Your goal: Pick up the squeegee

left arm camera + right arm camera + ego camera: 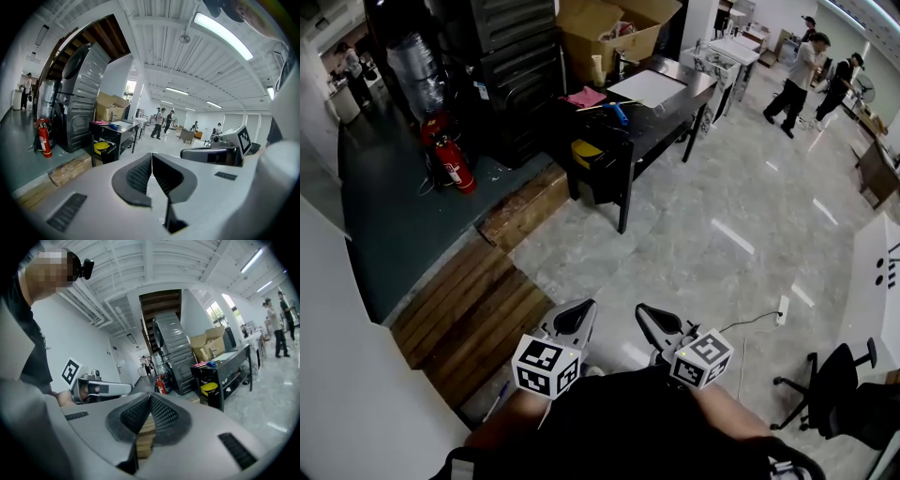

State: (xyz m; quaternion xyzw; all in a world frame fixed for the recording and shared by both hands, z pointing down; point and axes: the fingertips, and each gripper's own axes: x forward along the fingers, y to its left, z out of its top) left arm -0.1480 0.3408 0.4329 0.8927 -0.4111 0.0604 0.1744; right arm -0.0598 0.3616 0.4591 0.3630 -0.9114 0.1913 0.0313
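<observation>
A blue-handled tool (617,112), probably the squeegee, lies on the black table (675,108) far ahead, next to a pink cloth (586,97). It also shows as a small blue shape in the left gripper view (114,125) and the right gripper view (212,364). My left gripper (578,317) and right gripper (652,321) are held close to my body, side by side, well short of the table. The left gripper (151,158) is shut with its pads touching and nothing between them. Pads meet at the tips of the right gripper (150,399) too, and it holds nothing.
A white board (649,87) and a cardboard box (614,28) are on the table, a yellow item (586,152) on its lower shelf. Wooden planks (473,314) lie at the left, with red fire extinguishers (455,167) beyond. An office chair (830,384) stands at the right. People stand far back (797,80).
</observation>
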